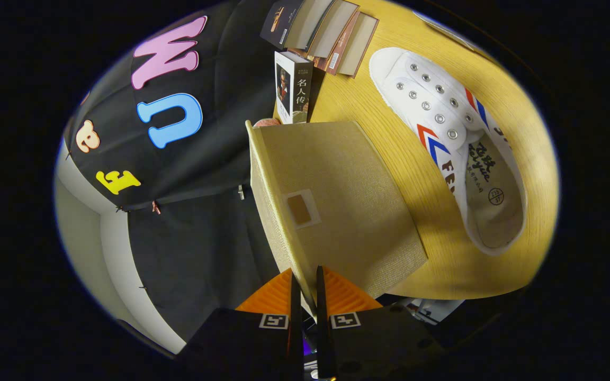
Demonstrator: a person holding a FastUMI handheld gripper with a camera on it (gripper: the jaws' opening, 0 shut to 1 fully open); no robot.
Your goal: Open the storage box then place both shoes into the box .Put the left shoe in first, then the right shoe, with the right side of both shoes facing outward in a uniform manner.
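Observation:
My gripper (305,271) is shut on the near rim of the storage box lid (337,201), a beige woven-fabric panel with a small label patch. The thin rim runs between the two fingers (276,296), which press on it from both sides. The view is rolled, so the lid stretches away from the fingers at a tilt, and I cannot see the box body under it. A white canvas shoe (442,132) with red and blue stripes and metal eyelets lies on the wooden table (389,153), to the right of the lid. Its toe points away and its opening faces the near side.
Beyond the lid's far end a book (293,87) stands upright. Several more books (326,32) lie stacked behind it. The table's rounded edge (469,288) runs close by the shoe's heel. Black booth cloth hangs to the left of the lid.

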